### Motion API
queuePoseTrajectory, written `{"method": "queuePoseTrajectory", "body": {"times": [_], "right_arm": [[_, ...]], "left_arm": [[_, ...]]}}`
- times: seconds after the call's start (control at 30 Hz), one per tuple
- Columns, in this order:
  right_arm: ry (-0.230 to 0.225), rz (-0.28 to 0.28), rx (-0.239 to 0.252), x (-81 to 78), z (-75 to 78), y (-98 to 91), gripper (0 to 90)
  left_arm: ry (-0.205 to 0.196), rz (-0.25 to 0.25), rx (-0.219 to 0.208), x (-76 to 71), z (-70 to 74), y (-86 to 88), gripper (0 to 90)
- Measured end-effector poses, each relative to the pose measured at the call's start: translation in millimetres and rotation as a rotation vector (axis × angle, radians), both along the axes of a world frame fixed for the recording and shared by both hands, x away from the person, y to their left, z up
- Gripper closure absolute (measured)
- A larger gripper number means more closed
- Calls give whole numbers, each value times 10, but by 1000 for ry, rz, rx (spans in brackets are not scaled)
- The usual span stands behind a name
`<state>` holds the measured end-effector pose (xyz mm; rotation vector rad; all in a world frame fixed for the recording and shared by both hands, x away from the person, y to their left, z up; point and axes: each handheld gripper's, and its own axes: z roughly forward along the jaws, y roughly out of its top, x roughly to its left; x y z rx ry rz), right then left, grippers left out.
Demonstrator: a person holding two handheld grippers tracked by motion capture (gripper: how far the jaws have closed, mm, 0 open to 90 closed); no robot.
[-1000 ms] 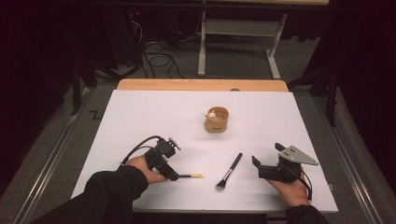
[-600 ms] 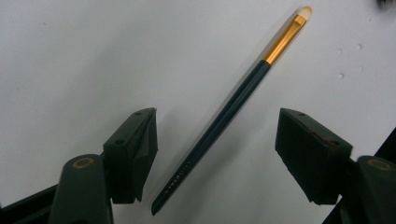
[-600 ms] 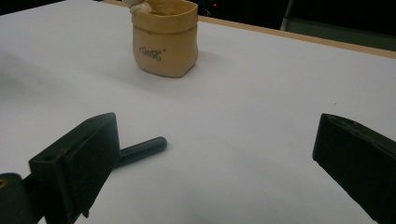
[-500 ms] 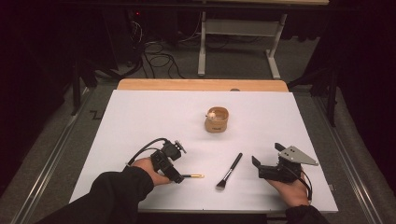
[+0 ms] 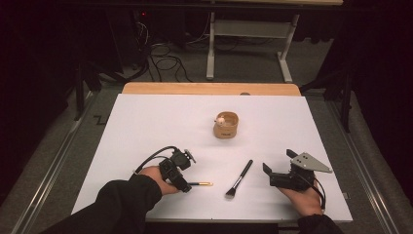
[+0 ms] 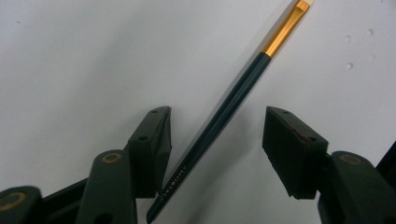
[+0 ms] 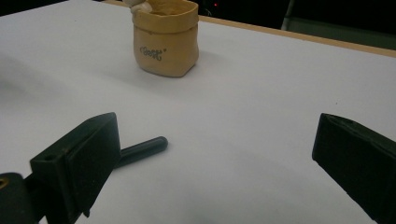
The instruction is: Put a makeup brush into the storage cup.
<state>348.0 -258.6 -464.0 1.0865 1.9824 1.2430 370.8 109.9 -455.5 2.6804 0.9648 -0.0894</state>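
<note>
Jaws of the left gripper (image 6: pixel 217 135) have just been closing around the slim gold-ferruled brush (image 6: pixel 233 100), lying near-left on the white table (image 5: pixel 146 122), pads not yet pressing. The right gripper (image 7: pixel 215 154) rests wide apart. The handle sits nearer one pad, so it may roll or skid aside as they meet.

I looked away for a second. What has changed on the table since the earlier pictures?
The left gripper has just been closing its fingers around the gold-banded brush, which lies between them, not yet clamped. The right gripper, fluffy brush and tan pouch stayed put.
</note>
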Motion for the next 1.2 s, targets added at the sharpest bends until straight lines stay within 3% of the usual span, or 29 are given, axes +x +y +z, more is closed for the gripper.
{"method": "queuePoseTrajectory", "body": {"times": [0.63, 1.2], "right_arm": [[3, 3, 7, 2, -2, -2, 20], [8, 4, 19, 9, -10, -10, 22]], "left_arm": [[-11, -17, 27, 3, -1, 17, 517], [-67, -43, 64, -26, -5, 20, 651]]}}
